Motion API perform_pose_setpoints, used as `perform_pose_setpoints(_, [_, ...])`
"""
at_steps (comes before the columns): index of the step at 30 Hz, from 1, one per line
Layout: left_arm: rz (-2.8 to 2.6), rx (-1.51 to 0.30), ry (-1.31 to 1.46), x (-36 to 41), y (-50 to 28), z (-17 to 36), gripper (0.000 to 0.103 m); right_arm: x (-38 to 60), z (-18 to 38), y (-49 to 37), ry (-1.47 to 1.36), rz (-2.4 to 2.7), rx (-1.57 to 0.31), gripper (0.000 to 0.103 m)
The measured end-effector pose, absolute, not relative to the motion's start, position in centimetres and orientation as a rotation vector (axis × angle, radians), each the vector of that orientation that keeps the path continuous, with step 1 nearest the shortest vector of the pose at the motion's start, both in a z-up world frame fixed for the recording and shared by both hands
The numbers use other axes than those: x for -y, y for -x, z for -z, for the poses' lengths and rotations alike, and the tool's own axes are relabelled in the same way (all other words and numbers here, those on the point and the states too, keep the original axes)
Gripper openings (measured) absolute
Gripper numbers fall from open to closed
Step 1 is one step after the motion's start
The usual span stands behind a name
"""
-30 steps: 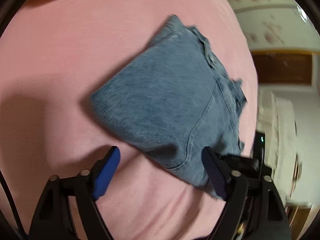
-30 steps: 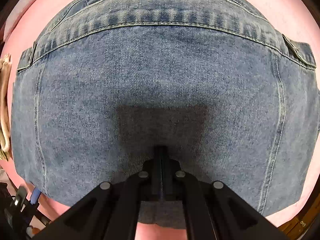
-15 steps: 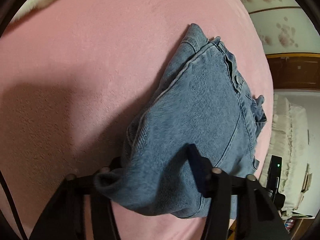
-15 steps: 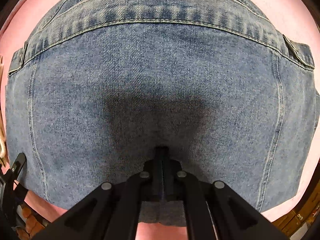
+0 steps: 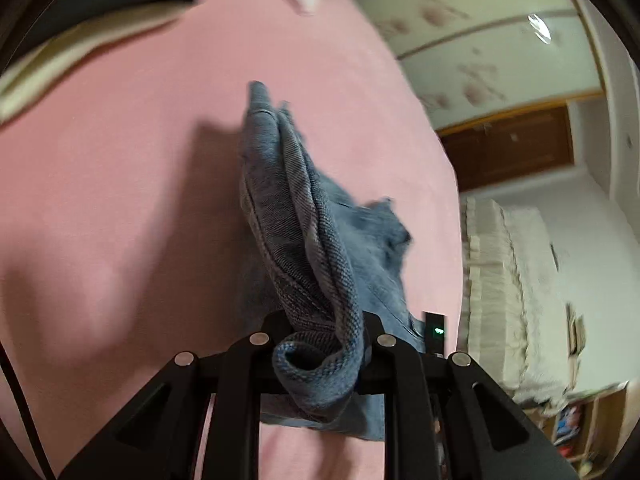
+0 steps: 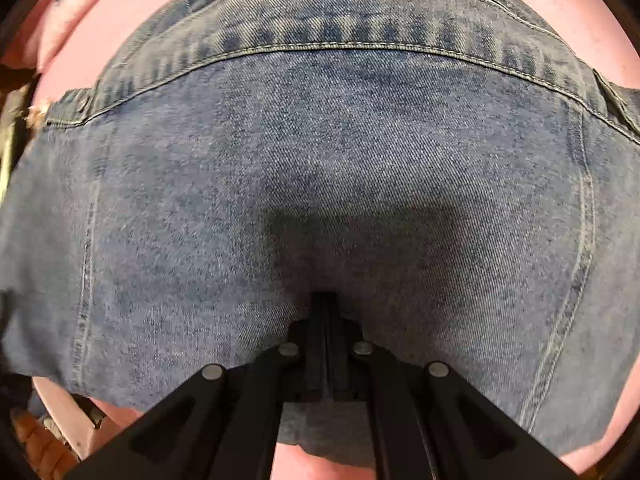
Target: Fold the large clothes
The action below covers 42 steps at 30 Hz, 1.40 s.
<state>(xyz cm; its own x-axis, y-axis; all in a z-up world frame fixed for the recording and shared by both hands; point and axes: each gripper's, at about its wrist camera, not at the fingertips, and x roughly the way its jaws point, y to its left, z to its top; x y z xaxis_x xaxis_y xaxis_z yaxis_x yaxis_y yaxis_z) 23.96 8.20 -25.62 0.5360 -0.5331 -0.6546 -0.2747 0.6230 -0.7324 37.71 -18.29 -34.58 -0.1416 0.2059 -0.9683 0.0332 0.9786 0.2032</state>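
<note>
A folded blue denim garment [image 5: 296,240] lies on the pink bed cover [image 5: 120,200]. My left gripper [image 5: 320,344] is shut on a bunched corner of the denim and holds that edge lifted off the cover, so the cloth stands up in a ridge. In the right wrist view the denim [image 6: 320,152] fills nearly the whole frame, with a stitched band across its top. My right gripper [image 6: 325,312] is shut with its tips pushed against the denim; whether it pinches cloth is hidden.
Folded dark, green and cream clothes [image 5: 100,8] lie at the far left of the bed. Past the bed's right edge stand a white frilled piece of furniture [image 5: 512,280], a brown wooden door [image 5: 512,144] and a shelf [image 5: 580,420].
My left gripper was open beside the flat denim, then closed on its near corner and lifted it, so the cloth now stands on edge. The right gripper stayed shut against the denim.
</note>
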Motion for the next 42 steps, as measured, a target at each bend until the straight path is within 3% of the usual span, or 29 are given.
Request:
perform_pose_setpoints(13, [0.286,-0.93,0.793,10.2,-20.1,15.9,0.016,25.7,36.2,-39.3,-0.554,-0.409,-1.675,0.0])
perform_pose_setpoints(22, [0.437,-1.097,0.552,25.6,-19.7,17.3,0.016,38.4,32.5,-43.4,-0.592,-0.371,-1.492,0.0])
perform_pose_setpoints(30, [0.428,-1.253,0.345,31.9,-21.2,22.6,0.017,49.2,27.5,-43.7,-0.696,-0.261,-1.294,0.0])
perform_pose_setpoints(32, [0.44,-1.282,0.283,33.4,-21.0,23.3,0.02,49.6,26.4,-42.8,-0.729,-0.264,-1.28,0.003])
perform_pose_setpoints(34, [0.462,-1.34,0.248,34.9,-20.9,23.9,0.037,48.9,25.8,-40.7,-0.772,-0.29,-1.28,0.003])
perform_pose_setpoints(37, [0.559,-1.422,0.251,35.9,-20.9,24.0,0.049,48.9,25.2,-38.6,-0.752,-0.307,-1.364,0.004])
perform_pose_setpoints(39, [0.592,-1.438,0.213,36.2,-20.4,22.8,0.063,48.3,25.4,-37.1,-0.7,-0.299,-1.442,0.016])
perform_pose_setpoints(41, [0.591,-1.411,0.143,35.6,-19.4,21.2,0.072,48.0,26.0,-35.5,-0.658,-0.273,-1.486,0.05])
perform_pose_setpoints(42, [0.587,-1.401,0.116,35.5,-19.2,20.5,0.075,47.5,26.4,-34.7,-0.64,-0.257,-1.501,0.054])
